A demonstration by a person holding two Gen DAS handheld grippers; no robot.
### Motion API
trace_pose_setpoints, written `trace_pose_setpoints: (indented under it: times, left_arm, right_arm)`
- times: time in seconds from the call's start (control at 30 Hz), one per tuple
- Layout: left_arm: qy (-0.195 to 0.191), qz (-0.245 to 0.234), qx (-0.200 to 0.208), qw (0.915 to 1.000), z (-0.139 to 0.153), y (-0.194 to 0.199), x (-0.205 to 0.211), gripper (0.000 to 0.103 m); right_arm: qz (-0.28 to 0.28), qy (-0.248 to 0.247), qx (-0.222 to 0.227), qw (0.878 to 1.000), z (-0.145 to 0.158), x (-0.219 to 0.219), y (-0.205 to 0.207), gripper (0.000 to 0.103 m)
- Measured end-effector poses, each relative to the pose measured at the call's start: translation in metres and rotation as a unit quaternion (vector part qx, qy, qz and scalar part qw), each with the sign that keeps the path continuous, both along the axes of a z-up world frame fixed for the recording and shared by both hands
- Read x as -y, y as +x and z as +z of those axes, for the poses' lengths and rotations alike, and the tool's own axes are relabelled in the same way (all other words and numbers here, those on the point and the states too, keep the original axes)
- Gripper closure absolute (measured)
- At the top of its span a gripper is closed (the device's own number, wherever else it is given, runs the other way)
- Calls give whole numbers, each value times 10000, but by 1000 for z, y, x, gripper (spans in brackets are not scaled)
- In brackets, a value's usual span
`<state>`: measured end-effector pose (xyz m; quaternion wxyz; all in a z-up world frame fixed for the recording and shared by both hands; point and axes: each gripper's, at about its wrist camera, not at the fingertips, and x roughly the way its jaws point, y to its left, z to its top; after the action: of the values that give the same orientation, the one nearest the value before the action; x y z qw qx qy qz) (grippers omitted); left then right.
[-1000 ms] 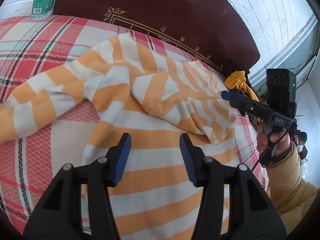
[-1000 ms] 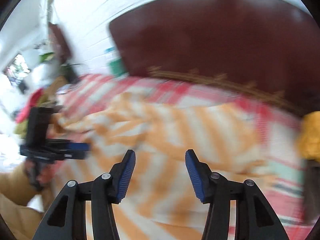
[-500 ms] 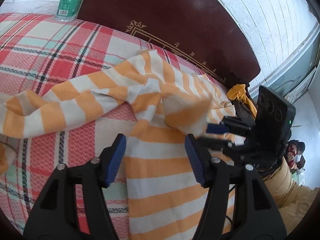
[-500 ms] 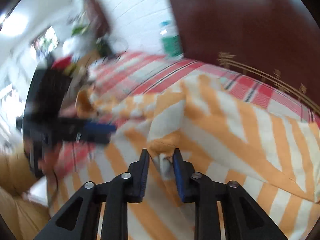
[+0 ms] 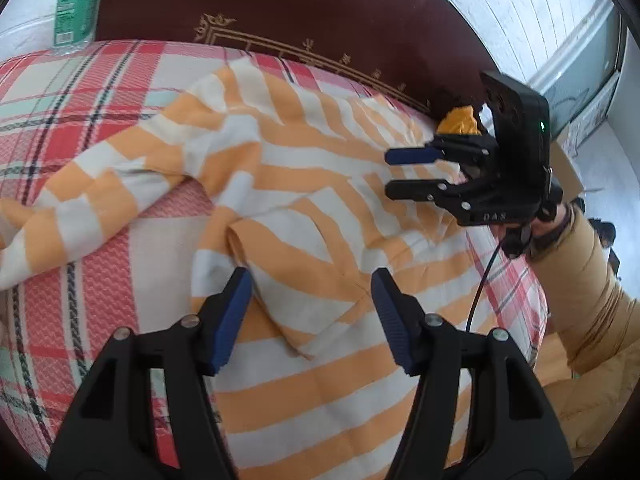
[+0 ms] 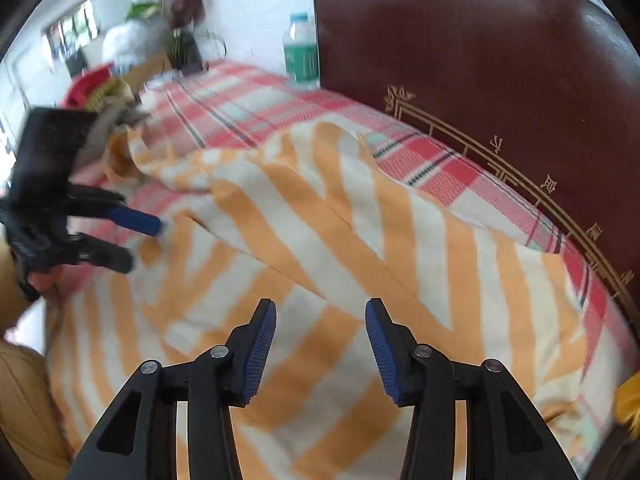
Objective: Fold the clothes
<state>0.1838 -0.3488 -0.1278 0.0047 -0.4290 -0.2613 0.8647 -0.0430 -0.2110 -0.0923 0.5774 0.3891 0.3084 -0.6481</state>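
Left gripper (image 5: 311, 316): black two-finger tool with ribbed blue pads, jaws well apart and holding nothing; striped cloth lies beneath the gap, and no pad presses on it.
Right gripper (image 6: 320, 344): same black tool with blue pads; its jaws are opening, with nothing clamped between them; it hangs over the cloth, apart from it.
Risk, single-layer pinch: the pointed flap (image 5: 304, 320) under the left gripper lies on other layers; a closing grip may catch one layer only, or several, so the fold could drag crooked.
Risk, trailing sleeve: the long sleeve (image 5: 80, 196) runs off to the left side of the left wrist view; a pull on the body could draw it along and bunch it.
Risk, slack release: with both tools free, the loose folds may slump out of line.
Garment: orange-and-white striped soft knit top (image 6: 340, 240), spread rumpled across the red, white and teal plaid bedsheet (image 5: 80, 92), directly below and ahead of both tools.
Surroundings: dark red-brown headboard with gold trim (image 6: 500, 60) beyond the garment; green-labelled plastic water bottle (image 6: 302, 60) at its left end.
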Motion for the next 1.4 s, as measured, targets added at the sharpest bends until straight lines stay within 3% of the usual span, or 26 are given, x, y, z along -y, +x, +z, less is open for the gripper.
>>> trace_pose_setpoints:
  times: [0.1, 0.2, 0.23, 0.3, 0.33, 0.4, 0.53, 0.63, 0.73, 0.83, 0.9, 0.93, 0.97, 1.0, 1.03, 1.13, 1.2, 1.33, 1.4]
  left_arm:
    - [-162, -242, 211, 9994, -8, -11, -12, 39]
    - [32, -163, 101, 9998, -6, -11, -5, 40]
    - [28, -86, 100, 9999, -6, -12, -2, 43]
    - [-48, 67, 134, 9999, -7, -13, 5, 73]
    - [-116, 141, 169, 9997, -8, -14, 8, 79]
    - [-168, 262, 95, 9995, -5, -17, 14, 86]
    - [-263, 467, -172, 9984, 9, -23, 26, 86]
    - [-259, 603, -262, 9975, 16, -27, 34, 86]
    - [-228, 616, -159, 9977, 13, -27, 35, 85]
    - [-252, 506, -49, 9984, 6, -19, 29, 79]
    - [-277, 502, -56, 9983, 5, -9, 28, 69]
    - [-288, 501, -60, 9983, 5, -4, 28, 66]
    - [-249, 597, -73, 9979, 4, 2, 32, 56]
    - [-207, 698, -87, 9973, 4, 8, 35, 50]
    - [-157, 836, -115, 9963, 5, 16, 42, 49]
    - [21, 1277, -216, 9916, 9, 38, 62, 49]
    - [138, 1515, -251, 9880, 10, 53, 74, 43]
    - [78, 1901, -215, 9815, 12, 80, 88, 39]
    - [8, 1996, -212, 9797, 14, 90, 90, 39]
  right_arm:
    - [359, 385, 26, 9986, -15, 11, -4, 52]
    - [710, 477, -22, 9963, -23, 17, -1, 53]
    - [756, 463, -72, 9960, -22, 15, 1, 62]
    - [740, 464, -132, 9961, -19, 13, 1, 85]
    - [696, 452, -183, 9964, -17, 12, 0, 95]
    - [513, 283, -274, 9979, -7, 8, -1, 97]
    - [-82, -206, -243, 9995, 12, -4, -15, 98]
    - [-586, -449, -51, 9973, 15, -4, -34, 98]
    - [-1018, -316, 124, 9942, 1, 1, -51, 94]
    - [-1179, -299, 207, 9924, 0, -3, -54, 79]
    - [-1030, -462, 73, 9936, 12, -6, -45, 79]
    - [-840, -563, 18, 9949, 20, -6, -38, 75]
    - [-592, -672, -17, 9960, 27, -5, -28, 58]
    - [-326, -737, -42, 9967, 32, -2, -17, 48]
    - [-48, -774, -60, 9970, 35, 1, -5, 39]
    - [811, -570, -99, 9950, 33, 13, 34, 38]
    - [1338, -297, -157, 9904, 20, 27, 61, 39]
    - [1501, 310, -705, 9857, -9, 41, 87, 48]
    - [1147, 105, -610, 9915, -4, 43, 76, 79]
